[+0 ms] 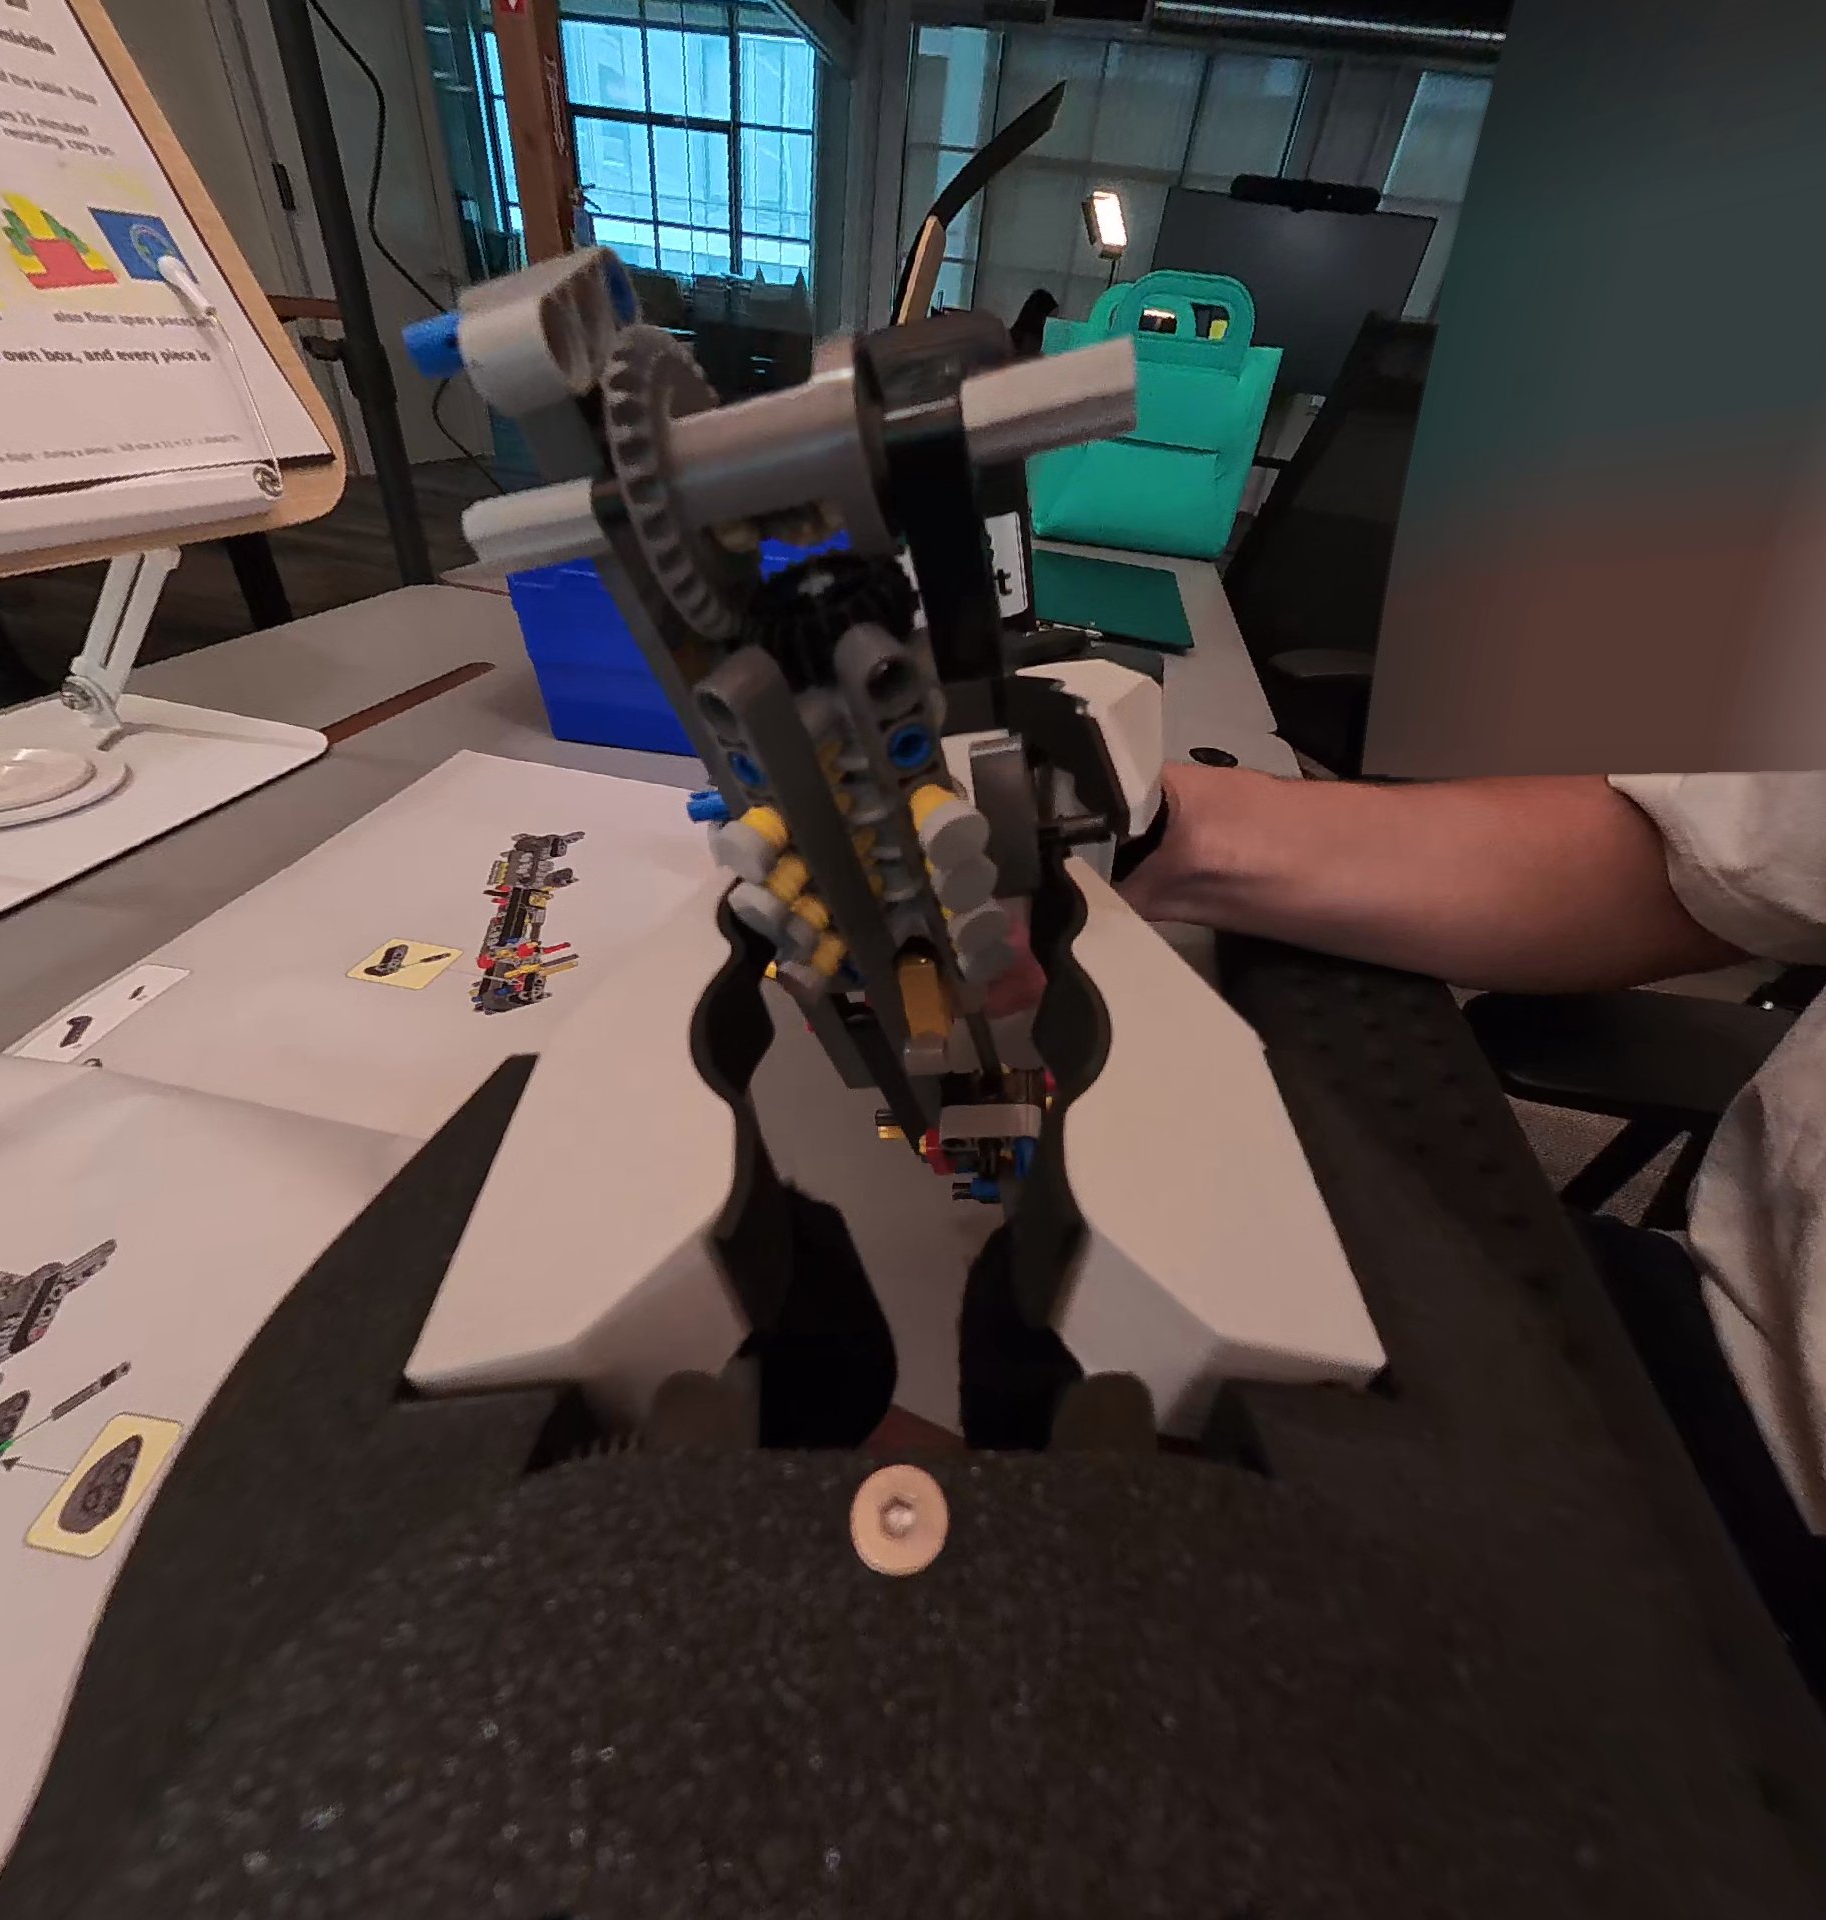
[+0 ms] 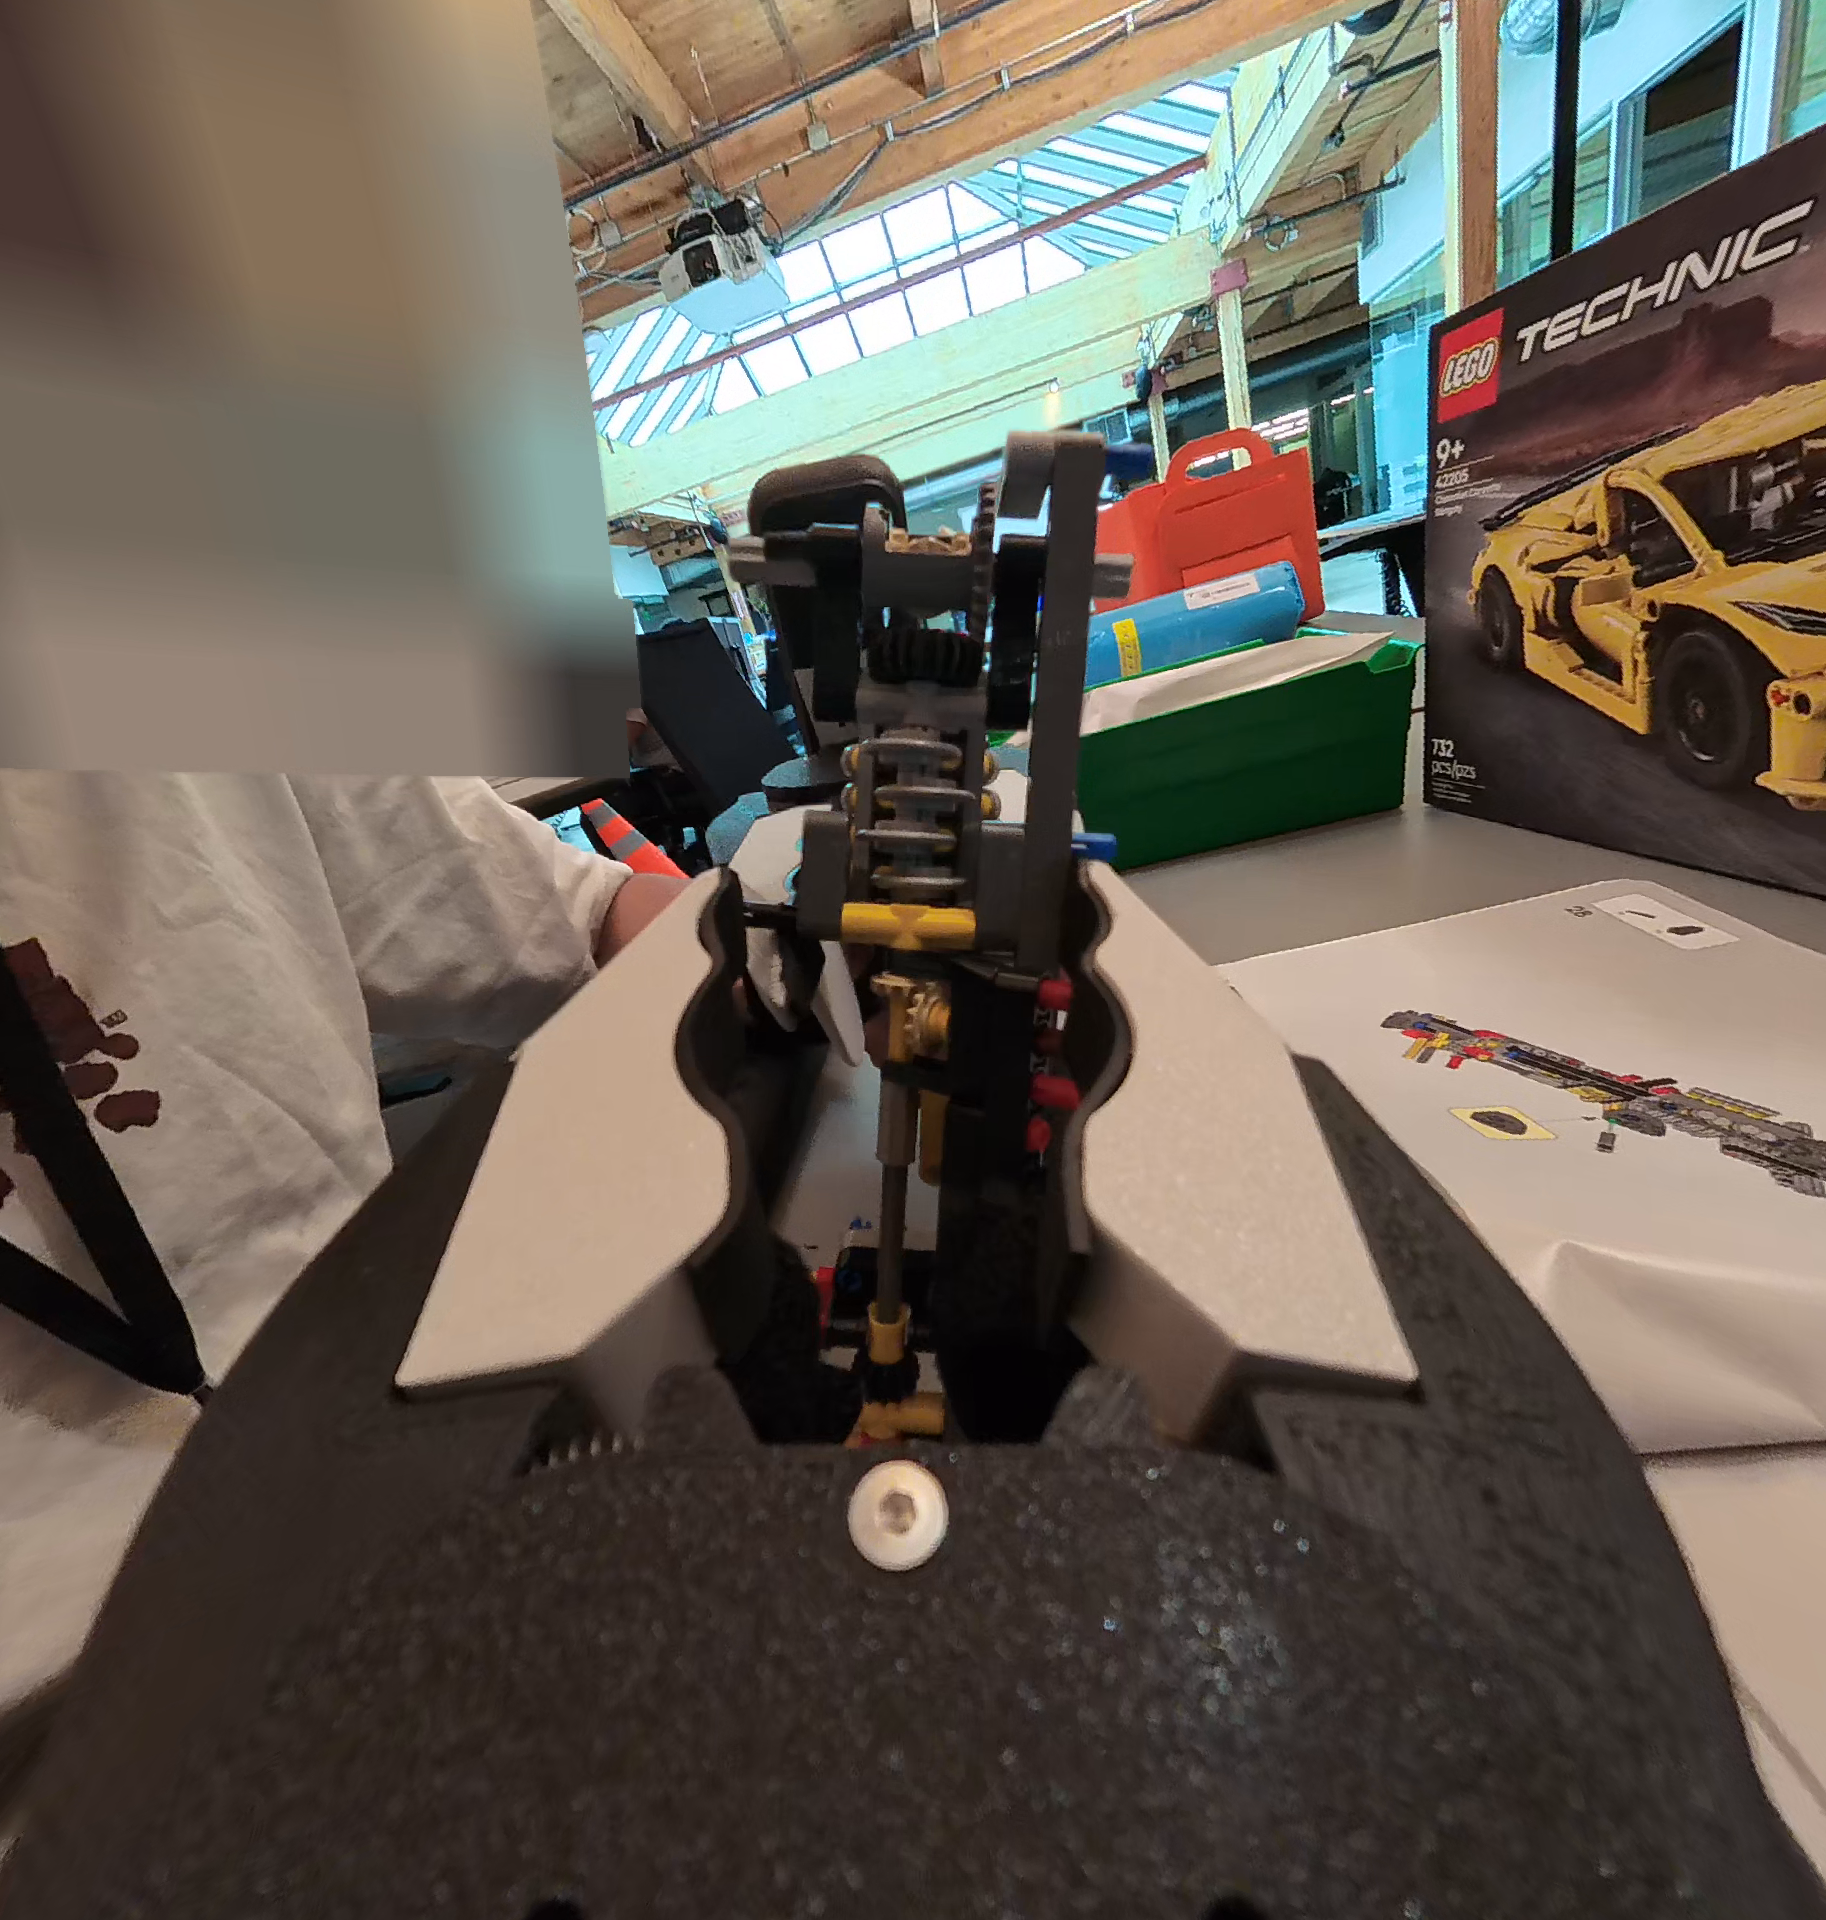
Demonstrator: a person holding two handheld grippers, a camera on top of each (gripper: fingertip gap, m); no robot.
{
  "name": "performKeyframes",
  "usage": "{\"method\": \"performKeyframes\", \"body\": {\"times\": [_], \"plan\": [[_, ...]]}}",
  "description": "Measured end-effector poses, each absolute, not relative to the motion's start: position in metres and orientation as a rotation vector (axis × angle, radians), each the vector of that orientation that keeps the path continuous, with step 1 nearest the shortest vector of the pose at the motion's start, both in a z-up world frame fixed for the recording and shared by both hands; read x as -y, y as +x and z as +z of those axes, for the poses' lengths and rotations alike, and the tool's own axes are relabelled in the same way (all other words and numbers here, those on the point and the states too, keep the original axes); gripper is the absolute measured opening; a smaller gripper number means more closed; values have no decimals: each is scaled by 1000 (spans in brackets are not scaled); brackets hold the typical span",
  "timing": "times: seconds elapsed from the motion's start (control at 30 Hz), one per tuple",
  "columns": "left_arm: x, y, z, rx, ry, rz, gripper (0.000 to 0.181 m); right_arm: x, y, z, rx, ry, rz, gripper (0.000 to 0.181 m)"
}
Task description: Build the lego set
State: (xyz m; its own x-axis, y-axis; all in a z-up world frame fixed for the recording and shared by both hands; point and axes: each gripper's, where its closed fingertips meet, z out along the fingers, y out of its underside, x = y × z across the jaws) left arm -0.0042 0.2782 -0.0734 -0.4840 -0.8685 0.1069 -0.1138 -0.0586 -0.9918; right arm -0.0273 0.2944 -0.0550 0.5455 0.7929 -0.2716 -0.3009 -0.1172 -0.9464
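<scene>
Lego model [image 1: 847,748], a long dark grey frame with gears, yellow pins and blue pins, stands upright in the air above the open instruction booklet [image 1: 369,935] on the grey table [image 1: 265,686]. Left claw [image 1: 893,966] clamps its lower part between both fingers. Right claw [image 2: 904,966] grips the same model from the other side. Behind stand the set's box [image 2: 1657,582], a green bin [image 2: 1252,769] and a blue bin [image 1: 587,655].
</scene>
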Motion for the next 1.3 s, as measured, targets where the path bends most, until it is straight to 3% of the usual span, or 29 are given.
{"method": "performKeyframes", "body": {"times": [1.07,1.3], "plan": [[-277,-4,-73,-1618,-1062,-1566,48,-294,-26,-54,458,-1395,979,58],[-290,4,-74,-1569,-1102,-1595,55,-306,-19,-45,321,-1351,1021,58]]}}
